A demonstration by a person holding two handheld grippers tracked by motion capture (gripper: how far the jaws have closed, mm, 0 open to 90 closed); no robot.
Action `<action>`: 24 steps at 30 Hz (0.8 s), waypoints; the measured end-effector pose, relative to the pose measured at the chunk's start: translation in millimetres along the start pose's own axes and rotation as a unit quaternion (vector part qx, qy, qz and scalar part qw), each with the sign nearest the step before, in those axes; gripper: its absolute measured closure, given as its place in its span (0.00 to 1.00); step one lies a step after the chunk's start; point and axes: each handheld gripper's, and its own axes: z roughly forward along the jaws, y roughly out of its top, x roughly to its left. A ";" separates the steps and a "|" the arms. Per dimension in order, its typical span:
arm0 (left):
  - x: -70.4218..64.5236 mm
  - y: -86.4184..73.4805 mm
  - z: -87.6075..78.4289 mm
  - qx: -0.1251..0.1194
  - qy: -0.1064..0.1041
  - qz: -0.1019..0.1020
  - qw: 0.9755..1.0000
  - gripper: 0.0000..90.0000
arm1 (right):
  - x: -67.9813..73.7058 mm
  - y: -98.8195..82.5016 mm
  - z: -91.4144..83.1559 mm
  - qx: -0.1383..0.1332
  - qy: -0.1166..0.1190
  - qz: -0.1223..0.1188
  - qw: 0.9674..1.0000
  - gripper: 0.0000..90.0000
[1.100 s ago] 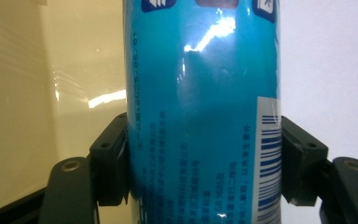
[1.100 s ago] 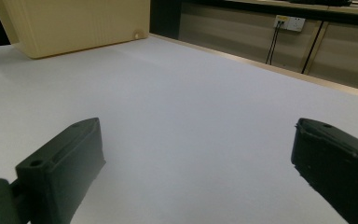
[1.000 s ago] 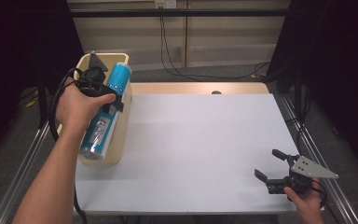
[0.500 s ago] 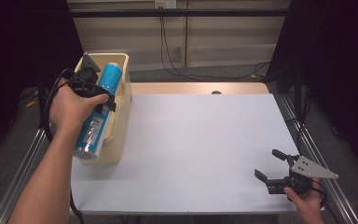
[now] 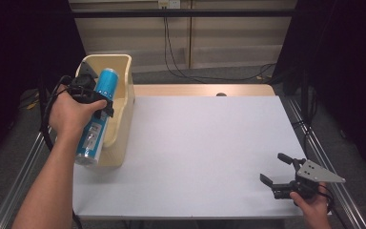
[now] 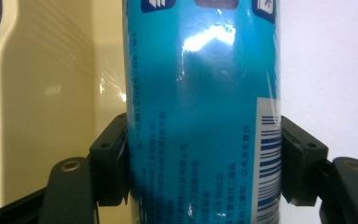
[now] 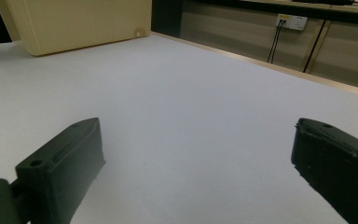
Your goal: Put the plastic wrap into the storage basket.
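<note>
I've got the can [image 5: 95, 119] clamped in my left tool [image 5: 91, 90], and the left gripper view shows both jaws pressed flat against the can's blue sides, one on the plain side, one beside the barcode. It's a firm, square hold as far as I can judge. The can is tilted, its top toward the far end of the bin [image 5: 124, 102] and its bottom low over the bin's near end, at the left edge of the tabletop [image 5: 200, 148]. Whether the bottom touches the bin I can't tell from the high view (my own hand [image 5: 69, 114] covers part of it).

My right tool [image 5: 279, 174] sits idle at the near right corner, jaws spread wide with nothing between them; its own view looks across bare white surface toward the bin [image 7: 79, 23].

So which step is this? I read it as the carry stage, can in the air at the bin, either coming out of it or going in; the frame alone doesn't settle that. If it's coming out, the next move calls for a clean lift so the low end clears the near wall, then a swing right over the open surface and a level set-down. If it's going in, I'd lower it along the bin's length and only then let the jaws part. Either way, the tilt means the can could slide in the jaws, so I'd keep the squeeze on.
</note>
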 end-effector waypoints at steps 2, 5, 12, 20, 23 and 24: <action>1.4 -0.5 1.6 0.001 0.000 -0.002 1.000 0.36 | -0.1 0.0 0.1 0.000 0.001 0.000 1.000 0.02; 2.6 -1.4 3.9 0.000 -0.002 -0.007 1.000 0.36 | -0.1 0.0 0.0 0.000 0.001 0.001 1.000 0.02; 2.9 -1.9 9.5 0.004 0.000 -0.007 1.000 0.36 | 0.3 0.1 0.1 0.000 0.000 0.001 1.000 0.02; 3.1 -2.1 12.3 0.007 0.000 -0.008 1.000 0.36 | -0.2 -0.2 0.4 0.000 0.001 0.000 1.000 0.02; 3.6 -1.8 12.4 0.009 0.000 -0.013 1.000 0.36 | 0.0 -0.2 0.6 0.001 0.001 0.000 1.000 0.02; 4.3 -1.8 12.4 0.009 0.000 -0.011 1.000 0.36 | 0.0 -0.2 0.5 0.000 0.002 0.001 1.000 0.02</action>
